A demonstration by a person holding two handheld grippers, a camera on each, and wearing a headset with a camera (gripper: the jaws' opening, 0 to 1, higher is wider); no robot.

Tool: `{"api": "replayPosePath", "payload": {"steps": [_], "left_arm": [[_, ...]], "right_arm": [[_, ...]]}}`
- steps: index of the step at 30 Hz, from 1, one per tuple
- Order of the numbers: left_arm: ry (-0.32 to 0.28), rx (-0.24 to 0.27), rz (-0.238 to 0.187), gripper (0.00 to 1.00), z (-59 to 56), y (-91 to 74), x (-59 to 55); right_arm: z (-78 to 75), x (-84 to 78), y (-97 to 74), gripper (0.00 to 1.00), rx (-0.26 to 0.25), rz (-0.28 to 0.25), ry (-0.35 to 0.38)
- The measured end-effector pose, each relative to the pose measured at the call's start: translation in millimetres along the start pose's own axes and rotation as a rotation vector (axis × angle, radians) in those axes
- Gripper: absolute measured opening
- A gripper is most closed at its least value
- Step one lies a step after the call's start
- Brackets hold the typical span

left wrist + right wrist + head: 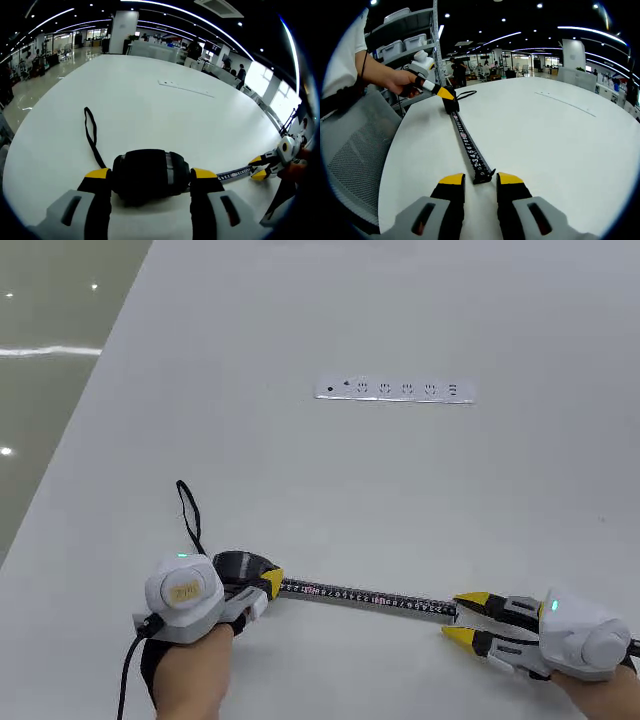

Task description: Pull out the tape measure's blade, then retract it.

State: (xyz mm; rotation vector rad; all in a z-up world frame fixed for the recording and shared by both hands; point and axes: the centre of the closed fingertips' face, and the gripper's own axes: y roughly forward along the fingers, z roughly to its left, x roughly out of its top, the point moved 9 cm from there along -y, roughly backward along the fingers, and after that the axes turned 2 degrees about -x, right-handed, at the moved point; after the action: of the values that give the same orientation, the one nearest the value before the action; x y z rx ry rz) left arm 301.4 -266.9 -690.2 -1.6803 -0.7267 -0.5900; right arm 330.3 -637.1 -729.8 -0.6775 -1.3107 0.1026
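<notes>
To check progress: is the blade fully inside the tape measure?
No, the blade stretches along the table from the tape measure to the right gripper.

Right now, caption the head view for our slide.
Left gripper clamps the tape measure; its blade lies extended to the right gripper.

A white power strip (394, 390) lies flat on the white table (300, 470), towards its far side. Glossy floor (50, 360) lies beyond the left edge; a grey mesh chair (350, 150) stands beside metal shelving (405, 27) holding storage bins (395, 49)
</notes>
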Motion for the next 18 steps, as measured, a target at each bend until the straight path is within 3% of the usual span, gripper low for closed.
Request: {"api": "replayPosePath", "payload": {"steps": [18], "left_arm": [[0.014,0.001,0.007,0.62,-1.2,1.5,-1.5]], "right_arm": [[-7.6,-0.7,2.8,0.15,0.059,-0.025,0.052]]}}
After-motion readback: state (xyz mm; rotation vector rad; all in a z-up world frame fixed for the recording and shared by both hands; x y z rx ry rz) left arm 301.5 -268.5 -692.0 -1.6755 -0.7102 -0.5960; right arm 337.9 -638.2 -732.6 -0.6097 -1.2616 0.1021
